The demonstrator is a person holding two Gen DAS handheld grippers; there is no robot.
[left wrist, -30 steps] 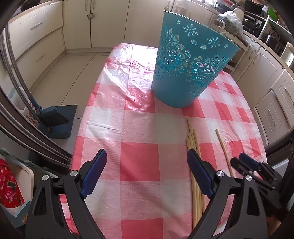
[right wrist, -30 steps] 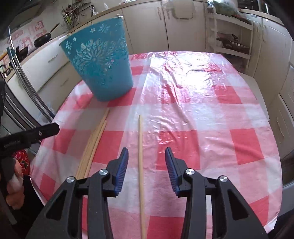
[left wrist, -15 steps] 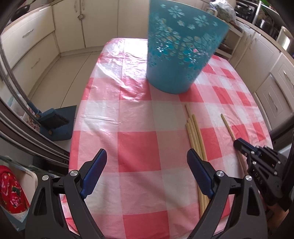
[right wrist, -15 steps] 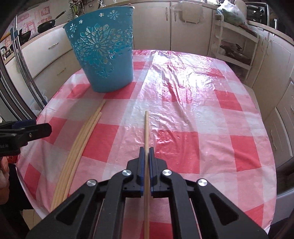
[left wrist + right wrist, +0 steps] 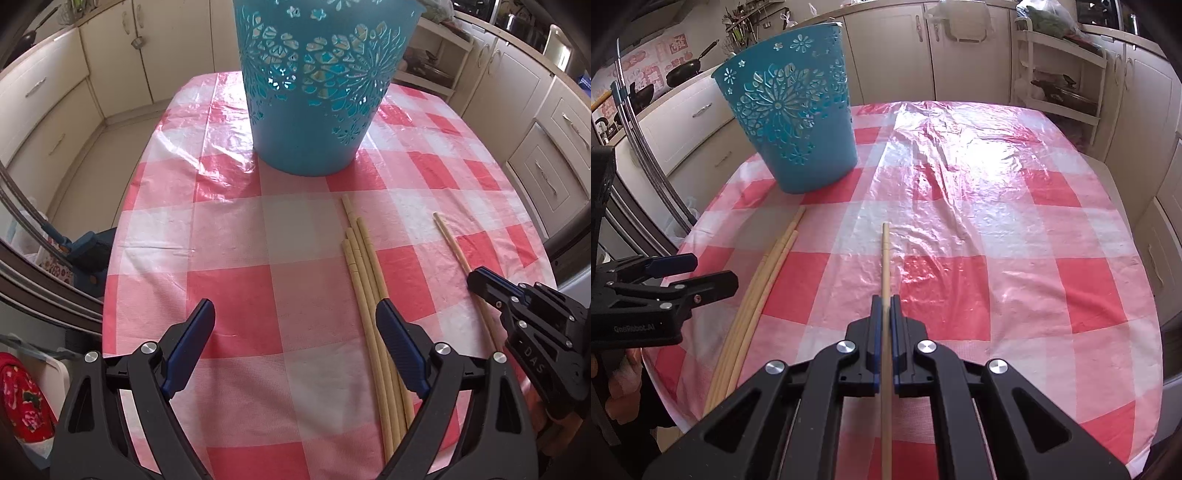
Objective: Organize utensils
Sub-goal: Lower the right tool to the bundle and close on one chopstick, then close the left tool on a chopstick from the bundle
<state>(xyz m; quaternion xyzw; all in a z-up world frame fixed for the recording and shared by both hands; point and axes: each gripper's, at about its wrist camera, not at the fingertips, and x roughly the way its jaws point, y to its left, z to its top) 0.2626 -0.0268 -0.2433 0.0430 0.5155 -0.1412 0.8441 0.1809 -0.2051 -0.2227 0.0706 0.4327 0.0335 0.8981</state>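
Left gripper (image 5: pixel 295 328) moved nearer blue basket (image 5: pixel 317 92), fingers apart; right gripper (image 5: pixel 885 306) fingers clamp chopstick (image 5: pixel 885 258).

Right claw (image 5: pixel 884 314): jaws wide apart straddling the single stick (image 5: pixel 885 258) 1.0 s ago, clamped on it by 0.5 s ago, same grip now. Stick's far tip sits higher in the right wrist view than at 0.5 s ago; can't tell if it's off the tabletop (image 5: pixel 997 221). Left claw (image 5: pixel 295 347): moves forward, so the blue basket (image 5: pixel 314 110) goes from fully in frame to rim cut off at top, and the stick bundle (image 5: pixel 365 295) shifts toward centre. In the left wrist view the right claw shows further in from the right edge.
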